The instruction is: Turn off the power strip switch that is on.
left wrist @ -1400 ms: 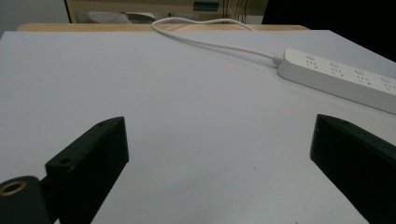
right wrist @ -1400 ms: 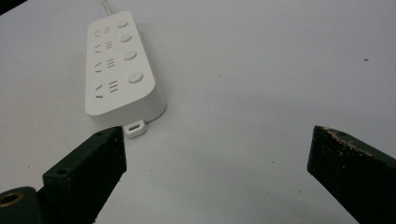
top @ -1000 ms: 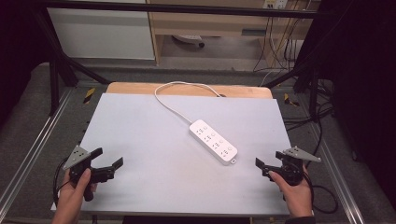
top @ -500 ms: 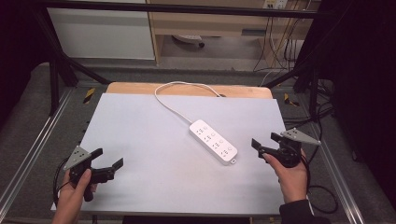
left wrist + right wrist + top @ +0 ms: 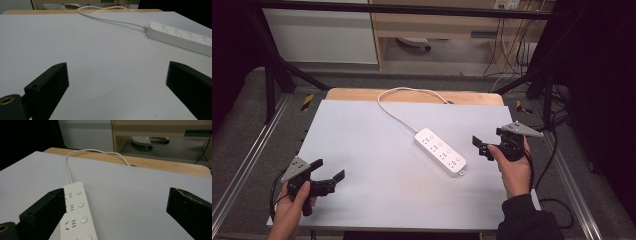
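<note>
A white power strip (image 5: 440, 151) lies at a slant on the pale grey mat (image 5: 362, 140), and its white cord (image 5: 398, 99) loops toward the far edge. My right gripper (image 5: 480, 146) hovers just right of the strip, pointing at it. Its jaws have just been opening and stand wide with nothing between them. In the right gripper view the strip (image 5: 77, 212) runs under the left jaw. My left gripper (image 5: 328, 170) rests low at the mat's near left corner, open and empty. In the left gripper view the strip (image 5: 180, 37) lies far off at upper right.
The wooden tabletop (image 5: 472, 97) shows past the mat's far edge. Metal frame rails (image 5: 247, 165) run along both sides. Black cables (image 5: 557, 145) hang at the right. A shelf unit and white cabinet stand beyond the table.
The right hand has lifted its gripper off the mat's near right corner and carried it forward and inward, toward the power strip's near end. The left gripper and the strip have stayed put.
</note>
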The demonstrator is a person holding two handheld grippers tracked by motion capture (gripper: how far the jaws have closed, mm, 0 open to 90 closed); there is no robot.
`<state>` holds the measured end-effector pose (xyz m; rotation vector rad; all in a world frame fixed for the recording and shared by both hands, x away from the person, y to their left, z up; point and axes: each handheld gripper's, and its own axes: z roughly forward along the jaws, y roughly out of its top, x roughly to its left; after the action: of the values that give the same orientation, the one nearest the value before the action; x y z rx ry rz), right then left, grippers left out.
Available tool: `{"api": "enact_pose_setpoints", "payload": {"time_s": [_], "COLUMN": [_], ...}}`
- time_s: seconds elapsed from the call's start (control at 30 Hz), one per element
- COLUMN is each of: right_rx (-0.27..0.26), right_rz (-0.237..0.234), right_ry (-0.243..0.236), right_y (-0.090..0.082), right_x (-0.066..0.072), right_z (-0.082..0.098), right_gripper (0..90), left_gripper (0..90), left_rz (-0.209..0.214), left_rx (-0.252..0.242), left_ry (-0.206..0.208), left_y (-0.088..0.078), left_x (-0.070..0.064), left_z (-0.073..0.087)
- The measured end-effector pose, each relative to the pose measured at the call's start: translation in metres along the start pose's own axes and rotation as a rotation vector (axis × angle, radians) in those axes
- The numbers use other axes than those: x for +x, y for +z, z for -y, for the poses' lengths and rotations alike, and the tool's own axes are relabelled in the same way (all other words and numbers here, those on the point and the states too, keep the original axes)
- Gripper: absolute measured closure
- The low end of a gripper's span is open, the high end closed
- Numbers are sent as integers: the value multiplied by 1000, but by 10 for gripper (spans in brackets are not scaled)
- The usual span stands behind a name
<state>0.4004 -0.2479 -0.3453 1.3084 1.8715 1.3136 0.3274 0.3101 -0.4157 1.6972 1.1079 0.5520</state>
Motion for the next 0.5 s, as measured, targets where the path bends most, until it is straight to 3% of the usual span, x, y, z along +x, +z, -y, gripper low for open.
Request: {"api": "enact_pose_setpoints", "payload": {"time_s": [0.5], "right_rx": [-12], "right_rz": [32], "right_ry": [-3], "right_y": [22], "right_x": [1], "right_z": [-10], "right_gripper": [111], "left_gripper": [41], "left_rz": [7], "left_rx": [5], "left_ry": [11], "left_y": [1], "left_x": [-3], "left_z": [0]}}
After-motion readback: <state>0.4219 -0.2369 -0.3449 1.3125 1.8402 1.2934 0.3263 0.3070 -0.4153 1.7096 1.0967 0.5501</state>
